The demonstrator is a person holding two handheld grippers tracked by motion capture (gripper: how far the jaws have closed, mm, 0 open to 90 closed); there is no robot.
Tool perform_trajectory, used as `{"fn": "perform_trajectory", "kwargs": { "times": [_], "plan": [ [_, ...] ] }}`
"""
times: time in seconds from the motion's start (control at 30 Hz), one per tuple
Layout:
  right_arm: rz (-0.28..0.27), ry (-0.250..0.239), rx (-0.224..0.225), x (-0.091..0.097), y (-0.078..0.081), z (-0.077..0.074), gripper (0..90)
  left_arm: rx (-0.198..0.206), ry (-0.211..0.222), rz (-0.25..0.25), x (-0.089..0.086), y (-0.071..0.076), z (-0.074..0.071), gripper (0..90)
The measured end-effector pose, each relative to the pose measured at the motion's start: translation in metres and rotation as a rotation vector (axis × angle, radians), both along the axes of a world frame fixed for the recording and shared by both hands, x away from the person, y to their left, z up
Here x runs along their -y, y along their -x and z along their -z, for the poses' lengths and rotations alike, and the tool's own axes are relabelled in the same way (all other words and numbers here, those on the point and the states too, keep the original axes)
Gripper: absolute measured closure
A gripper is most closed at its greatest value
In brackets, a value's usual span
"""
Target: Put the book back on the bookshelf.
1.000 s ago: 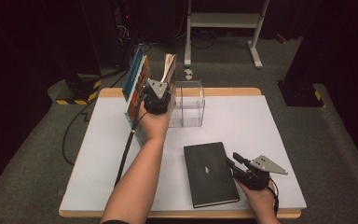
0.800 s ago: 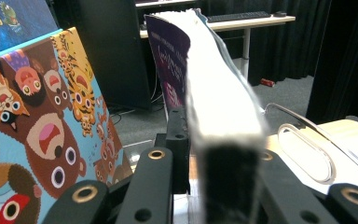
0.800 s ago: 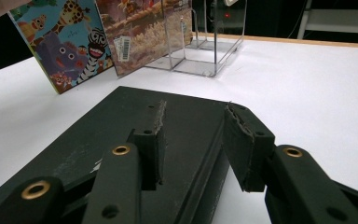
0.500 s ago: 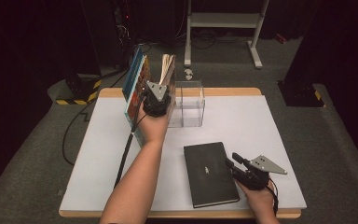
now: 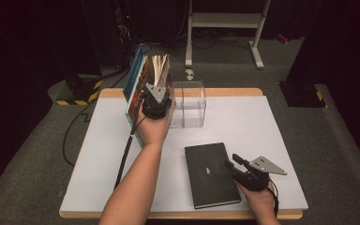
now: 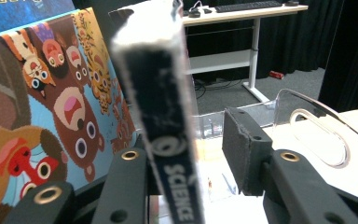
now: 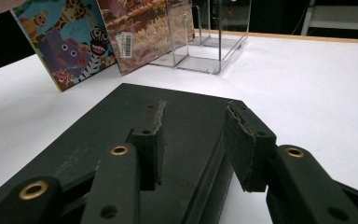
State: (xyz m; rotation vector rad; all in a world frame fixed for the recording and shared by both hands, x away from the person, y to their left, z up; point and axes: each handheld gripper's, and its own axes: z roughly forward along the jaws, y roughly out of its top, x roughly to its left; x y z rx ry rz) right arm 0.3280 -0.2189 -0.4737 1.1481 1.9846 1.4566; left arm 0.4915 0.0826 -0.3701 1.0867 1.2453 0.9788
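The one word that reads clearly is "SCIENCE", white on the dark spine of the book standing upright between the left claw's jaws in the left gripper view; the rest of its spine is blurred. Its top edge is worn pale. The left claw, in the upper middle of the high view, has just been opening: the right pad stands clear of the spine with a gap, the left jaw sits close beside it, so the book is no longer pinched. Just left of it leans a picture book with cartoon bears and tigers on blue. A barcode sticker shows on another cover in the right gripper view, too small to read, beside a clear acrylic stand.

A plain black book lies flat at the lower middle of the white tabletop. The right claw is spread, its jaws on either side of that book's near corner, one pad resting on the cover.
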Motion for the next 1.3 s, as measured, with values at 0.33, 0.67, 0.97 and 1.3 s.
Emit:
{"fn": "perform_trajectory", "kwargs": {
  "times": [0.33,0.67,0.97,1.3],
  "plan": [
    [0.002,0.004,-0.007,-0.001,-0.001,0.001,56.9,-0.004,-0.01,-0.003,-0.001,0.005,0.002,57.6],
    [-0.001,0.008,-0.011,-0.004,-0.001,0.002,55.8,-0.009,-0.005,-0.007,-0.003,0.008,0.003,53.9],
    [-0.003,0.009,-0.01,-0.004,-0.001,0.002,55.5,-0.005,-0.018,-0.011,-0.003,0.011,0.003,51.4],
    [-0.004,0.008,-0.009,-0.005,0.0,0.002,54.9,-0.009,-0.03,-0.018,-0.002,0.015,0.005,50.8]
  ]
}}
